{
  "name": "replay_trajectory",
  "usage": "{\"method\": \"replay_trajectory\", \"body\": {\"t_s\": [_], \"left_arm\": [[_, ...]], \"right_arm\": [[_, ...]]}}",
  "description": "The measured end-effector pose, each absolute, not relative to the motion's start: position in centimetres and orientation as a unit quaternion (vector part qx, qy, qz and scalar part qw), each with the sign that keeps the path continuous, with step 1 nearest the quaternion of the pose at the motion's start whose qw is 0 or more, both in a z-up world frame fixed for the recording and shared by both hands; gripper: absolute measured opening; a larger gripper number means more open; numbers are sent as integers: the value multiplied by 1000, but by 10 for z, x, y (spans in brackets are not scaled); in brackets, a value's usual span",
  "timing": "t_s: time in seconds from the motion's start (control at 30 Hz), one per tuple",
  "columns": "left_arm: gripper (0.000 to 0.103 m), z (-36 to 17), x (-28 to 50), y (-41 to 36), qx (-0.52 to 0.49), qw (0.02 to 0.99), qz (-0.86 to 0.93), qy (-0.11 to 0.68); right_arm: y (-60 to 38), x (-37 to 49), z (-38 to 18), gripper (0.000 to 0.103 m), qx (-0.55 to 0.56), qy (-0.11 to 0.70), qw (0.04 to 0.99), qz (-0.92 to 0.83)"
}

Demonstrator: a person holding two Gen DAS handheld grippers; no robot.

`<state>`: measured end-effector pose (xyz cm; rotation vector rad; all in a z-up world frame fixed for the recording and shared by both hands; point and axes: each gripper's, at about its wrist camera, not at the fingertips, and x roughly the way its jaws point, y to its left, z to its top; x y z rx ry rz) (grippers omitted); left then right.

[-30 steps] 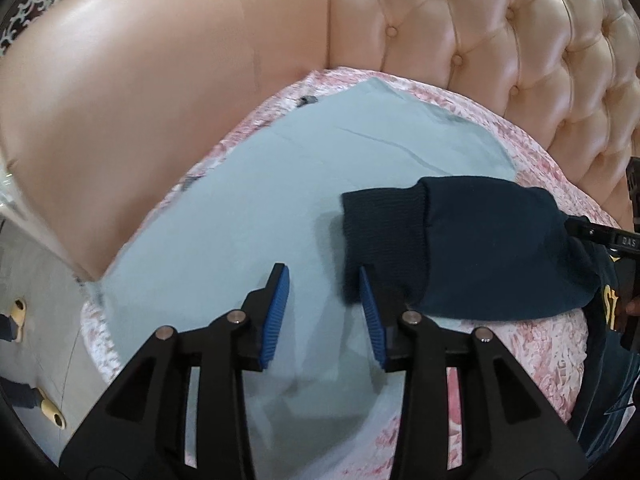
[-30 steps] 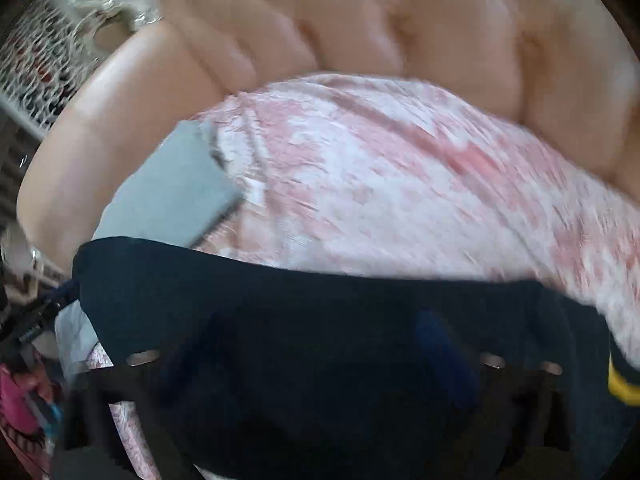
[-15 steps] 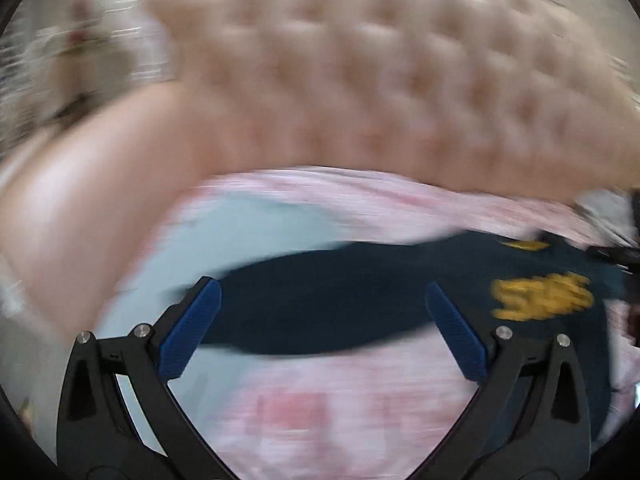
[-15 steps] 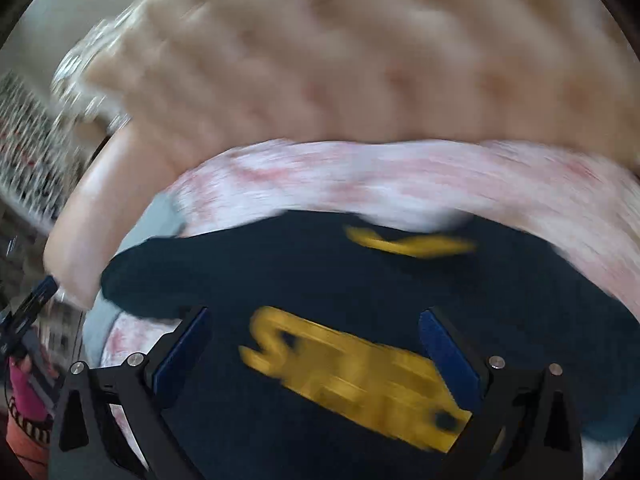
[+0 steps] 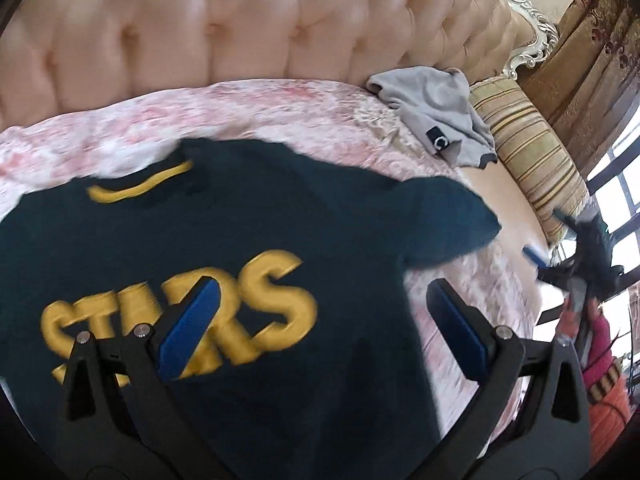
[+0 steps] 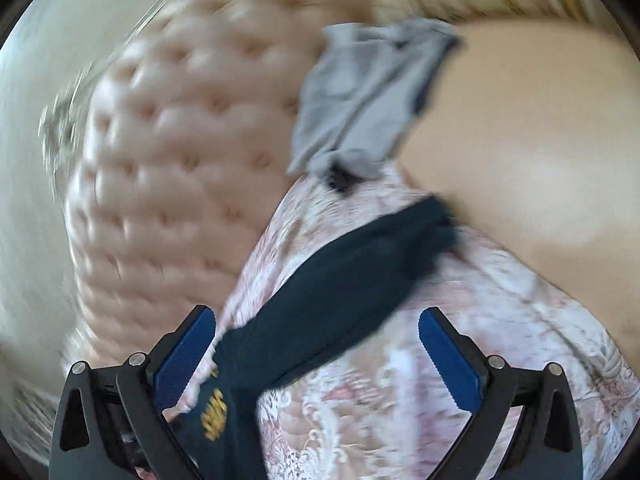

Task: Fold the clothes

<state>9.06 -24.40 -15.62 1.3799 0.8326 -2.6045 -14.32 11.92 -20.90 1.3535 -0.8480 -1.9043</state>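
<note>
Shirt (image 5: pixel 240 248) beneath wide left gripper (image 5: pixel 324 328), untouched

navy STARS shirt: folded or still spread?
Spread. The navy shirt lies flat, front up on the pink cover, collar, lettering and one sleeve all showing, no fold visible.

Shirt (image 5: pixel 240 240) on sofa seat (image 5: pixel 280 108) – garment (image 5: pixel 436 108) behind.

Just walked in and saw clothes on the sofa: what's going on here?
A person with two handheld grippers is folding clothes. A navy STARS T-shirt lies face up on the pink sofa cover. The left gripper and right gripper are both open, holding nothing. A grey garment waits, crumpled, near the striped cushion.
</note>
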Motion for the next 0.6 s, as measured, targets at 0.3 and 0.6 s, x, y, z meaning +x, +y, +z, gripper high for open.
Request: {"method": "replay_trajectory", "body": {"t_s": [0.3,0.6], "left_arm": [[103,-174,73,-241,464,53,-840,276],[103,-187,70,-239,471,56,-837,274]], "right_arm": [[127,-182,-264,51,521,-424,291,-681],[120,-195,-278,50,535,-393,259,-701]]}}
